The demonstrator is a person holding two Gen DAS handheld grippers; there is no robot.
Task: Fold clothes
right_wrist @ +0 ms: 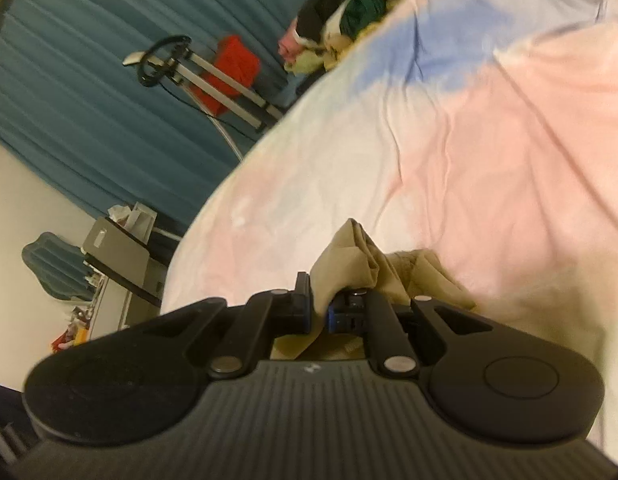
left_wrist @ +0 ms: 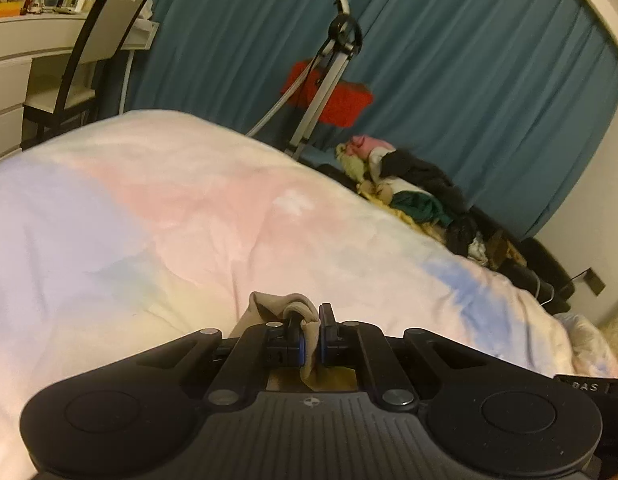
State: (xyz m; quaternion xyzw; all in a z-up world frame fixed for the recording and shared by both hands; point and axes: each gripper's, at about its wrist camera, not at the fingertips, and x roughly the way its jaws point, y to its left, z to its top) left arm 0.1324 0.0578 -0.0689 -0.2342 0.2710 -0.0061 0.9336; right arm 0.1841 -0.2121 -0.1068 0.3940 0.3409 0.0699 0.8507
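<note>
**Desk:** What does the picture show, in one line?

**Photographer:** A person folding laundry on a bed: the left gripper (left_wrist: 311, 322) and the right gripper (right_wrist: 317, 300) are each pinched tight on a bunch of the same beige garment (right_wrist: 361, 256), above a pastel duvet (left_wrist: 149, 208).

**Desk:** Where is the cloth, relative to the claws?

**Photographer:** Right at the tips. In the left wrist view a small fold stands up at 12 o'clock from the jaws and a strip hangs back through them toward 6. In the right wrist view the bulk rises at 12 and spills toward 2 o'clock, onto the pink part of the cover.

**Desk:** So which way does the garment run?

**Photographer:** My reading is that it spans from one gripper to the other, so its long axis lies along the line between the hands. Neither camera shows the other gripper, so I cannot confirm how taut that span is.

**Desk:** Which hand is nearer the loose cloth?

**Photographer:** The right; more fabric is bunched beside it. Any laying-out likely turns on drawing the two hands apart along that axis.

**Desk:** Anything else in frame?

**Photographer:** An unfolded clothes pile (left_wrist: 413, 196) sits at 2 o'clock, well apart, before a teal curtain (left_wrist: 469, 60).
</note>
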